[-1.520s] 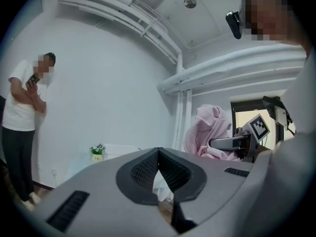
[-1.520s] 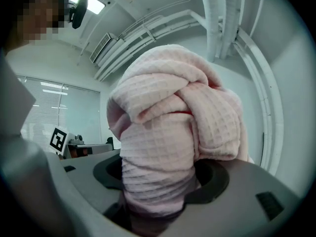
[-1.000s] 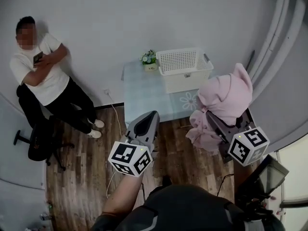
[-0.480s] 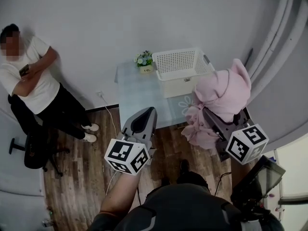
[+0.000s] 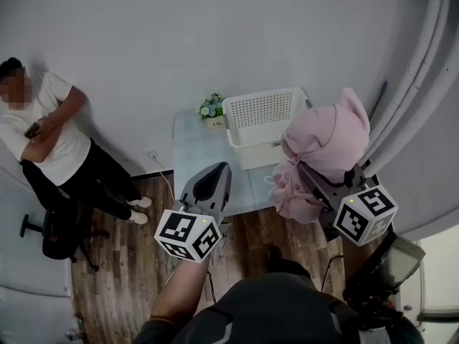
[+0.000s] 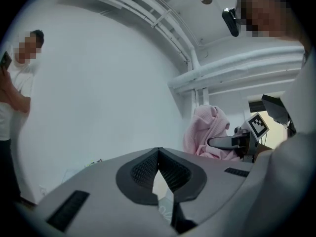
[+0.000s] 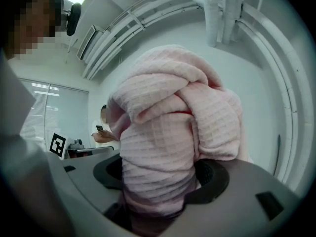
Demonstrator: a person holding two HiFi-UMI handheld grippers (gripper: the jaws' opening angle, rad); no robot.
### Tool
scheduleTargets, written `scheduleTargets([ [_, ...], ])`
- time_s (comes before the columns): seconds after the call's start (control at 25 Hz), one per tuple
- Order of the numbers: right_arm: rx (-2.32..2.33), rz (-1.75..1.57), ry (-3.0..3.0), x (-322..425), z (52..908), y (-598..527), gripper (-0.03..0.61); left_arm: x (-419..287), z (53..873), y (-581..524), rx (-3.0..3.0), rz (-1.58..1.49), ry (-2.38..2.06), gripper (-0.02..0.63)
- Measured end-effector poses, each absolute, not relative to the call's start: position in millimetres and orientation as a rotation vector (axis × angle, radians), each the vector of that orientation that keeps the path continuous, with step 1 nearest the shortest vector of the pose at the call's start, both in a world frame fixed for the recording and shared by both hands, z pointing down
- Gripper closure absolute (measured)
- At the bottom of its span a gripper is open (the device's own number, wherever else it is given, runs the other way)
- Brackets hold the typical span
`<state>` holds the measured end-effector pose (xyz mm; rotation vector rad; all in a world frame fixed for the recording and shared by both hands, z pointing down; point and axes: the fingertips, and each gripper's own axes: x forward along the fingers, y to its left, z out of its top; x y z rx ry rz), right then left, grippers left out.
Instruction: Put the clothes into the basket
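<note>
The pink garment [image 7: 173,127] is clamped between the jaws of the right gripper [image 7: 160,189], a bulky bundle with folds hanging loose below. The jaws of the left gripper [image 6: 158,152] are pressed together on nothing. The white basket [image 5: 264,110] is seen just beyond the bundle, on the table [image 5: 201,156]. If the garment is released short, the dangling folds could be caught on the rim and left draped outside.

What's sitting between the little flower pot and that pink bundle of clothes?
The white basket stands between them: the flower pot is at its left and the pink clothes at its right. The head view shows this.
</note>
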<state>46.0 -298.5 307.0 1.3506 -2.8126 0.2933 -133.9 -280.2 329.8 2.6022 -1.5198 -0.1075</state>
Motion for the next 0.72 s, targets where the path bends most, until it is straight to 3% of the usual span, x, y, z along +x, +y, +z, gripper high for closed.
scheduleTargets([
  [0.72, 1.182, 0.357, -2.952, 82, 301, -441, 0.264, -99, 324, -401, 2.515, -0.004, -1.683, 0.604],
])
